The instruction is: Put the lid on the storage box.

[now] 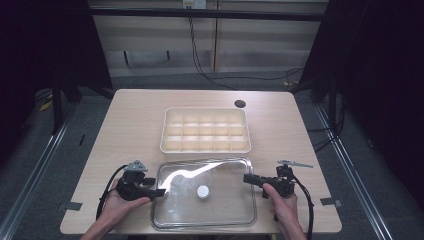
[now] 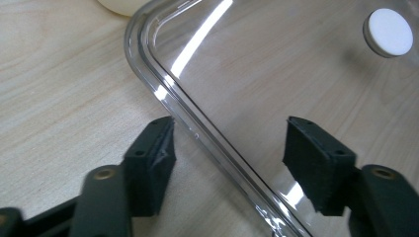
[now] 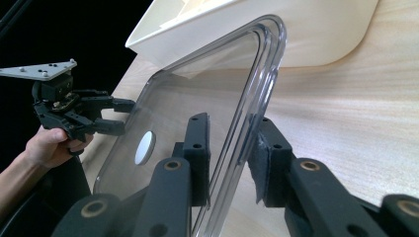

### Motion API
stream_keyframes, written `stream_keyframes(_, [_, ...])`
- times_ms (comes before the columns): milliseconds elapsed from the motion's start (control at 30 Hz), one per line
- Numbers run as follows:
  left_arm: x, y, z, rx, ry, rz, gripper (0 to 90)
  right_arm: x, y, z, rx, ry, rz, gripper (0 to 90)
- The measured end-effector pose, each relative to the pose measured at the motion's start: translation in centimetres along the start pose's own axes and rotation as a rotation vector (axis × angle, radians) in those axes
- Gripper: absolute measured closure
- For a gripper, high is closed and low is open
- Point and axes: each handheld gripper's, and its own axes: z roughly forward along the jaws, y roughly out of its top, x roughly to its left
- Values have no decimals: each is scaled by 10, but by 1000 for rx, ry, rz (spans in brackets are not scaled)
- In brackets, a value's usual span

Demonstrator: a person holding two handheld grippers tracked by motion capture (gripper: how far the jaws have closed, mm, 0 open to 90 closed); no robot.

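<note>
Both grippers, left [image 1: 159,192] and right [image 1: 248,178], straddle the clear lid's [image 2: 276,74] edges, jaws open; closing probably comes next.

The light wooden counter [image 1: 125,130] carries two things. A cream tray [image 1: 205,148] divided into compartments sits at its middle, toward the far side. Just nearer lies a clear rectangular lid [image 1: 172,210] with a white round knob [image 1: 202,192], apparently flat on the wood. A dark round hole [image 1: 240,104] marks the far right.
</note>
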Motion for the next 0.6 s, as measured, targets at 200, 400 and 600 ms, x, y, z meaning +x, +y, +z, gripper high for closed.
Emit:
stream_keyframes(200, [1,-1,1,-13,-13,-21,267,1,1,-2,-8,9,-9,731])
stream_keyframes(400, [1,0,2,-20,-31,-35,233,3,1,-4,-11,-2,-18,735])
stream_keyframes(600, [2,2,3,-15,-83,-49,317,2,1,-4,-7,-16,-25,736])
